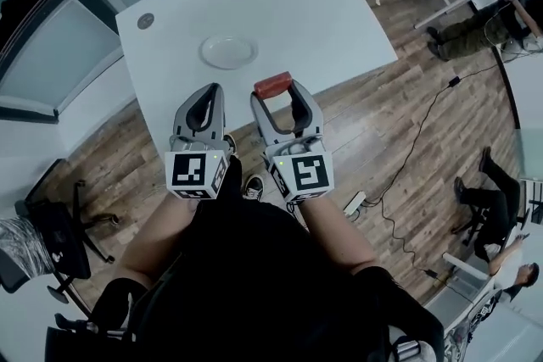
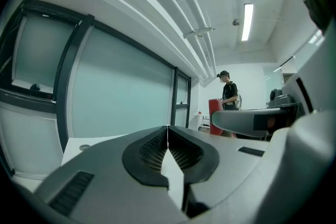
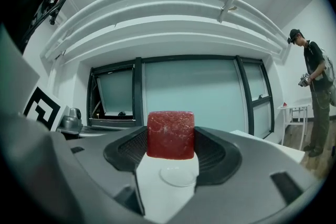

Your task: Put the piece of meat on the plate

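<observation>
A red block of meat [image 1: 273,86] is clamped between the jaws of my right gripper [image 1: 277,91], held over the near edge of the white table [image 1: 331,13]. In the right gripper view the meat [image 3: 170,135] fills the gap at the jaw tips of the gripper [image 3: 170,139], with the white plate [image 3: 177,174] small beyond it. The plate [image 1: 228,52] lies bare on the table, ahead and left of the meat. My left gripper [image 1: 210,95] is beside the right one, its jaws [image 2: 168,140] pressed together with nothing between them.
A small round grey disc [image 1: 145,20] sits at the table's far left corner. Wooden floor surrounds the table; a black chair [image 1: 59,237] stands at left. A cable and power strip [image 1: 354,202] lie on the floor at right. People [image 1: 484,25] are at the far right.
</observation>
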Demonstrator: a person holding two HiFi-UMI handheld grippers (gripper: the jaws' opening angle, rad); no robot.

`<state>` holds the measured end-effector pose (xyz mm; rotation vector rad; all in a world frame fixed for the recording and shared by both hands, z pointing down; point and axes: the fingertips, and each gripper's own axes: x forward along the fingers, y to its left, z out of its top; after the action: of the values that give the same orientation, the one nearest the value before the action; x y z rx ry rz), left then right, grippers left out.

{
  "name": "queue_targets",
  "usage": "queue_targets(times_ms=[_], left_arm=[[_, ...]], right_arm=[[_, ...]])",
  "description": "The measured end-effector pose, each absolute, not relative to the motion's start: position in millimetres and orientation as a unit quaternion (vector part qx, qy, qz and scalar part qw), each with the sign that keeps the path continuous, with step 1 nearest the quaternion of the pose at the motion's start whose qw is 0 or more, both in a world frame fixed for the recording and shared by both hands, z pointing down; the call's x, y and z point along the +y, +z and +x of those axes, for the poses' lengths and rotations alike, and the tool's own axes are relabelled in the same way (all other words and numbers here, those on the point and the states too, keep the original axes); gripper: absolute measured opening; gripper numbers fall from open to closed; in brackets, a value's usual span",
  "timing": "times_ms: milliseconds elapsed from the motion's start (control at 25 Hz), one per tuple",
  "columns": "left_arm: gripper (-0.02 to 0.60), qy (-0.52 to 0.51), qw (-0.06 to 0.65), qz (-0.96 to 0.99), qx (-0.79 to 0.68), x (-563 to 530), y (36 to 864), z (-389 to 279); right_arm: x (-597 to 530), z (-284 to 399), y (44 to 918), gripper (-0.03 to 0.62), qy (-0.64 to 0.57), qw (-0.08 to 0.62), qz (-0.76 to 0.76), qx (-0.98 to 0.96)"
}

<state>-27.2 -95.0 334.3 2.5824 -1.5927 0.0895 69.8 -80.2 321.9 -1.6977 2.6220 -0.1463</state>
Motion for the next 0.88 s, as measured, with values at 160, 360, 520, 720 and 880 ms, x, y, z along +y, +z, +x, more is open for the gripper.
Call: queue_targets(times_ms=[160,360,520,720,880], left_arm=[[0.005,0.038,0.076,0.846,-0.526,-131.7,353.0,-37.6],[0.005,0.047,0.09,0.845,-0.525,-155.6,364.8,-43.2],[0.005,0.059,0.108,0.844,-0.522,-183.5,386.9,-52.7],[0.005,0.08,0.135,0.842,-0.516,-202.7,418.1,-57.8],[0.005,0.098,0.158,0.843,-0.505,-213.2,442.5,-63.7]], right_arm=[[-116.1,57.4,340.2,0.276,-0.066,-0.011,-0.54,0.839],[-137.4,49.7,352.9,0.276,-0.084,-0.024,-0.54,0.837],[-163.6,37.2,377.5,0.276,-0.103,-0.045,-0.54,0.834],[-183.5,29.1,413.5,0.276,-0.129,-0.079,-0.537,0.83],[-196.2,19.6,439.9,0.276,-0.147,-0.109,-0.534,0.825]])
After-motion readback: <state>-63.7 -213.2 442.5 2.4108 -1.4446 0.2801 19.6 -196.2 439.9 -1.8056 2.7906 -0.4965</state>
